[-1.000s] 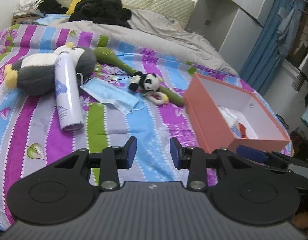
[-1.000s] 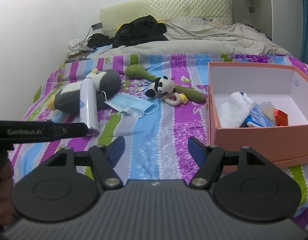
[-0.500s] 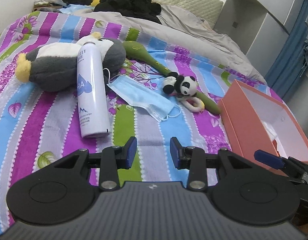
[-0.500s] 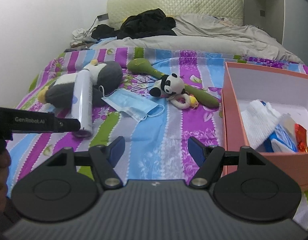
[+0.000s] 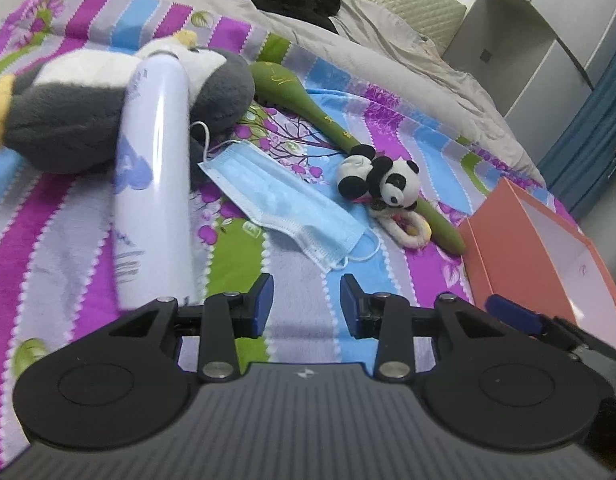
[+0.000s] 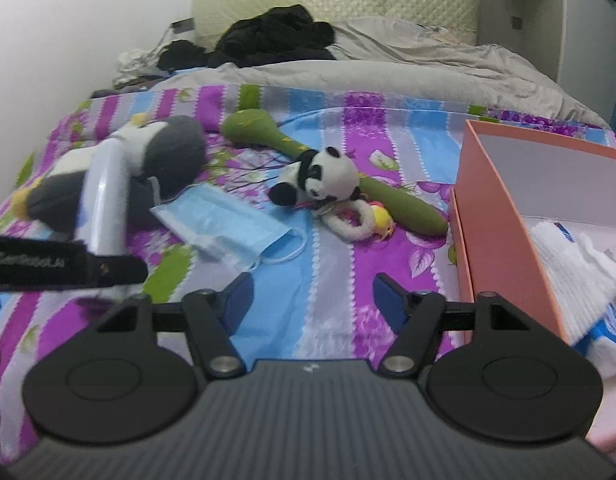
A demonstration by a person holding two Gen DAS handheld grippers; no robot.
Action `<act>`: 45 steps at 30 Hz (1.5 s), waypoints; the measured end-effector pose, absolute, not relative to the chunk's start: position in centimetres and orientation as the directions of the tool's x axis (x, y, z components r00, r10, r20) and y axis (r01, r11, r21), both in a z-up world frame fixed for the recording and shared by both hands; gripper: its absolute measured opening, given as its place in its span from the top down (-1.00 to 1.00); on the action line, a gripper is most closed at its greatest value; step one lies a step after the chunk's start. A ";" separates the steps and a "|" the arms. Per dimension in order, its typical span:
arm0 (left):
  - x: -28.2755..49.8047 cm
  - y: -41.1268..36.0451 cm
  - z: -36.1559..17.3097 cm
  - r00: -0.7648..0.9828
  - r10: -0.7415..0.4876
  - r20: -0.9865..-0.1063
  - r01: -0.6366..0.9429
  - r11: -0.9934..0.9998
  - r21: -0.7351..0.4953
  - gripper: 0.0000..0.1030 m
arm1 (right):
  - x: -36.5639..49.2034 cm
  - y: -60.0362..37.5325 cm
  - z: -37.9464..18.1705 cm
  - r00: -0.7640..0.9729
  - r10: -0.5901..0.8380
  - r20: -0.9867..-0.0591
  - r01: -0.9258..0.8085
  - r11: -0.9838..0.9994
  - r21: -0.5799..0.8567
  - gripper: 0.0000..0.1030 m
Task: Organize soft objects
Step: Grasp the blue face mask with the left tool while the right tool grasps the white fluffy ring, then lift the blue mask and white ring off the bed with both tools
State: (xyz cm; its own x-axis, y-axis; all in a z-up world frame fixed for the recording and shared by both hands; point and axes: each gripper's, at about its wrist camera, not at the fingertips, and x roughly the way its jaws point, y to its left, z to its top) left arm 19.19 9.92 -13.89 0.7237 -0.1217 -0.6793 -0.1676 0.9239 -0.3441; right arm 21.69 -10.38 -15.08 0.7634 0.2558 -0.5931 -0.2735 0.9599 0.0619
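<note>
The orange box (image 6: 504, 216) at the right edge of the bed (image 5: 88, 240) already holds a white cloth (image 6: 576, 268) and a few small packets, so part of the sorting looks done, but most soft things are still out on the striped blanket. A large grey and white plush toy (image 5: 68, 120) lies at the left with a white spray can (image 5: 152, 184) resting across it; a blue face mask (image 5: 284, 208) lies flat just beside the can; a small panda toy (image 5: 382, 182) sits near the box, touching a long green stuffed toy (image 5: 308, 108) and a white ring (image 5: 408, 232). None of these is in the box yet. Both tools hang low over the blanket, angled downward toward the mask. The left hand-held gripper (image 5: 306, 302) is released, its jaws part open with only blanket between them. The right hand-held gripper (image 6: 312, 298) is also released and holds nothing; its jaws have just been narrowing, yet stand wider than the left's. By my judgement the mask or the panda is the likely next pick.
</note>
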 end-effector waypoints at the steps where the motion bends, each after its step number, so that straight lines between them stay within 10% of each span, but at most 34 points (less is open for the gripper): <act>1: 19.7 10.0 -14.2 0.724 -0.124 -0.679 -0.173 0.920 -0.352 0.10 | 22.4 -10.3 -15.4 0.770 0.249 -0.588 -0.262 0.963 0.065 -0.24; 11: 25.4 9.4 -18.0 0.699 -0.165 -0.696 -0.218 0.877 -0.427 0.07 | 28.8 -9.9 -18.5 0.774 0.210 -0.597 -0.182 0.977 0.108 0.12; 29: 28.2 10.9 -21.4 0.745 -0.166 -0.646 -0.303 0.778 -0.550 -0.07 | 34.7 -10.7 -21.9 0.755 0.197 -0.626 -0.058 0.970 0.235 0.15; 35: 28.3 10.5 -21.6 0.750 -0.176 -0.638 -0.297 0.772 -0.562 -0.02 | 34.6 -10.8 -21.8 0.752 0.188 -0.632 -0.049 0.972 0.230 0.73; 39: 28.6 10.3 -21.8 0.755 -0.166 -0.634 -0.302 0.771 -0.561 0.83 | 34.5 -10.7 -21.4 0.755 0.179 -0.630 -0.056 0.976 0.211 0.76; 45: 28.0 10.6 -21.6 0.764 -0.182 -0.618 -0.290 0.760 -0.582 0.96 | 33.5 -11.1 -20.7 0.755 0.170 -0.634 -0.054 0.979 0.198 0.78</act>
State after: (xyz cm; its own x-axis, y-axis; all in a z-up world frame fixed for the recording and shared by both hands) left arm 27.96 10.57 -21.55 0.7644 -0.1823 -0.6184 -0.2897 0.7598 -0.5821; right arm 33.50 -11.14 -20.69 0.7547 0.1695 -0.6338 -0.0536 0.9787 0.1980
